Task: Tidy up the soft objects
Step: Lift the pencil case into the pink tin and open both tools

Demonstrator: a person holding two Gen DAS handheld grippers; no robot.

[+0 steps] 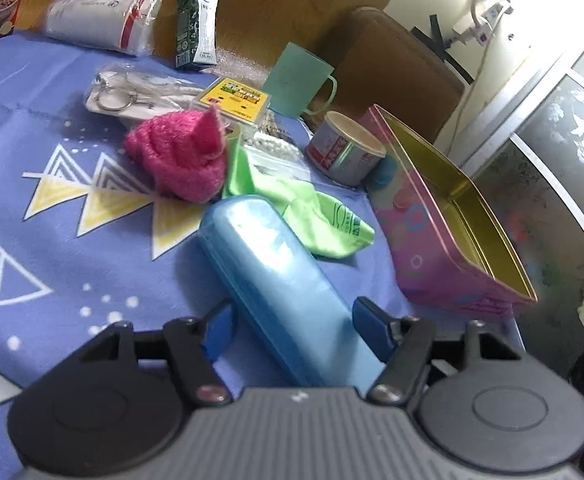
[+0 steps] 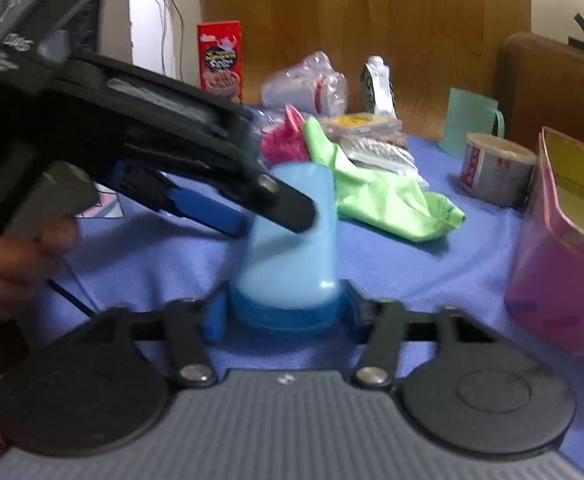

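Pink knitted hat (image 1: 180, 156) and green cloth (image 1: 312, 216) lie loose on the tabletop (image 1: 52, 220) beside the empty pink tin (image 1: 444, 248), nothing sorted yet, while both the left hand-held gripper (image 1: 292, 320) and right hand-held gripper (image 2: 286, 308) clasp the blue case (image 1: 276, 280).
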